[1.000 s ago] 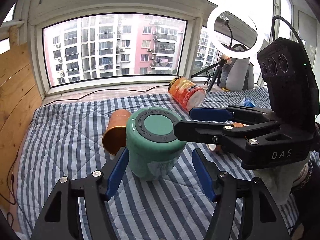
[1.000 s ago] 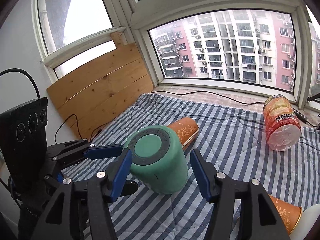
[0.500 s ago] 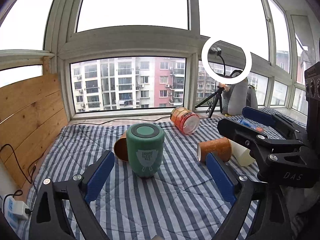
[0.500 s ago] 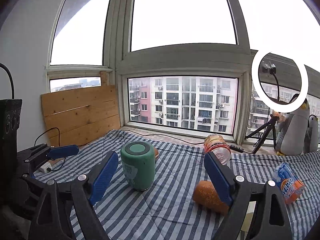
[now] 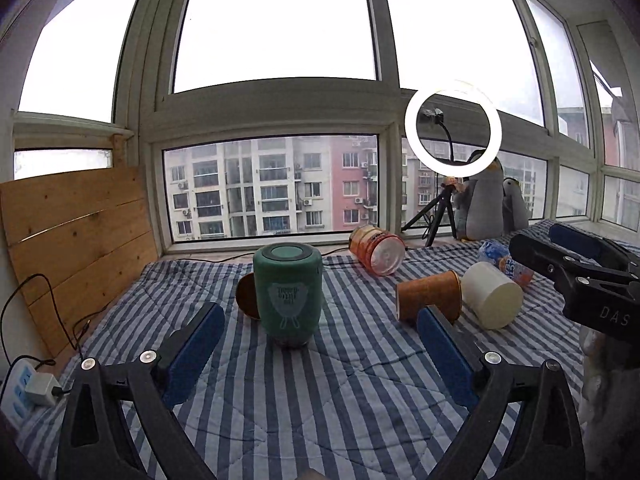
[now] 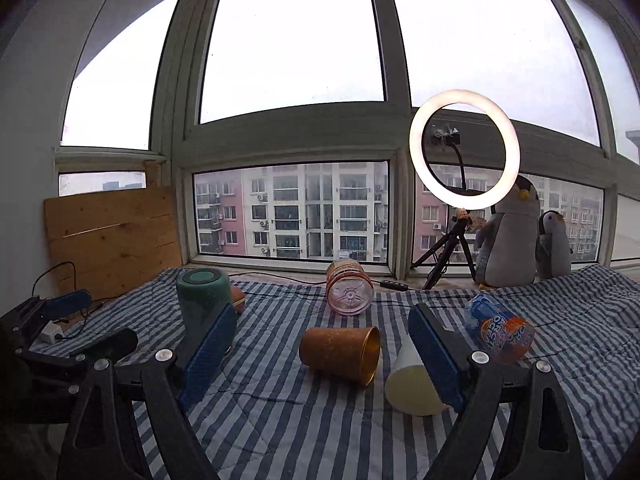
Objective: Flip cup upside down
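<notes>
A green cup (image 5: 287, 293) stands upside down on the striped quilt (image 5: 320, 392), its flat base up; it also shows in the right wrist view (image 6: 202, 300). My left gripper (image 5: 320, 356) is open and empty, well back from the cup, which is centred between its blue pads. My right gripper (image 6: 320, 354) is open and empty, to the right of the cup; it appears in the left wrist view (image 5: 576, 264) at the right edge. An orange paper cup (image 6: 340, 354) lies on its side between the right gripper's fingers.
A second orange cup (image 5: 246, 296) lies behind the green cup. A white cup (image 5: 490, 294), a soda can (image 6: 500, 330) and a plastic jar (image 6: 349, 292) lie on the quilt. A ring light (image 6: 464, 150), plush penguins (image 6: 510, 236) and a wooden board (image 5: 76, 240) line the window.
Both grippers have pulled back and risen away from the green cup, which stays standing upside down on the quilt. The right gripper has swung to the right, towards the lying cups.
</notes>
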`<act>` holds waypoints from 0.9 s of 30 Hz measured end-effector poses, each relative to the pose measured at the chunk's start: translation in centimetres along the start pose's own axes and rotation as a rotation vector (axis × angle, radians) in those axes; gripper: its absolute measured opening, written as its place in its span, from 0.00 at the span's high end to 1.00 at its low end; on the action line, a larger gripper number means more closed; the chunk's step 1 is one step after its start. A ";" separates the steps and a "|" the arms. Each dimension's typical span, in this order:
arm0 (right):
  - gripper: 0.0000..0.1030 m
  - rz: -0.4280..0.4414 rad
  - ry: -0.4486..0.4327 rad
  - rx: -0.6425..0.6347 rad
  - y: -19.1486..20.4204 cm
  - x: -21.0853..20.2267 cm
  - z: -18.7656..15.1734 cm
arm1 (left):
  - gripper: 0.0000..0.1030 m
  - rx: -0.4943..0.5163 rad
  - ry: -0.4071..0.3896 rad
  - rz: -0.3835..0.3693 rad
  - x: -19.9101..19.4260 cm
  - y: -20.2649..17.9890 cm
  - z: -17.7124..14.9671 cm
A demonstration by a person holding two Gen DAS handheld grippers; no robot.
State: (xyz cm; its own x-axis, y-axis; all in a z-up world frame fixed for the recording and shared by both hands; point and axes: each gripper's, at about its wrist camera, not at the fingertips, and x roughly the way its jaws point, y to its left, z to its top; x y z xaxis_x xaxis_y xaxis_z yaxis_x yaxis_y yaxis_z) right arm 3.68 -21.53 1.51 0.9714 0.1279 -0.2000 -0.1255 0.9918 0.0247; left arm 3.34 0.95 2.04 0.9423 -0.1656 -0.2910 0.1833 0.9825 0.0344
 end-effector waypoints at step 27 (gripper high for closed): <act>0.17 -0.064 -0.056 0.007 -0.3 -1.5 -1.2 | 0.01 -0.036 -0.062 0.110 -0.3 0.8 -0.8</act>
State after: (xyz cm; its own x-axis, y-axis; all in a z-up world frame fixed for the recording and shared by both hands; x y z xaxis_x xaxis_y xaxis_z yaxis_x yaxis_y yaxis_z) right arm 2.03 -21.99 0.61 0.9872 0.0638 -0.1461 -0.0615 0.9979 0.0202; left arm 3.03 1.86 1.42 0.9719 -0.0607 -0.2276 0.0689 0.9972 0.0282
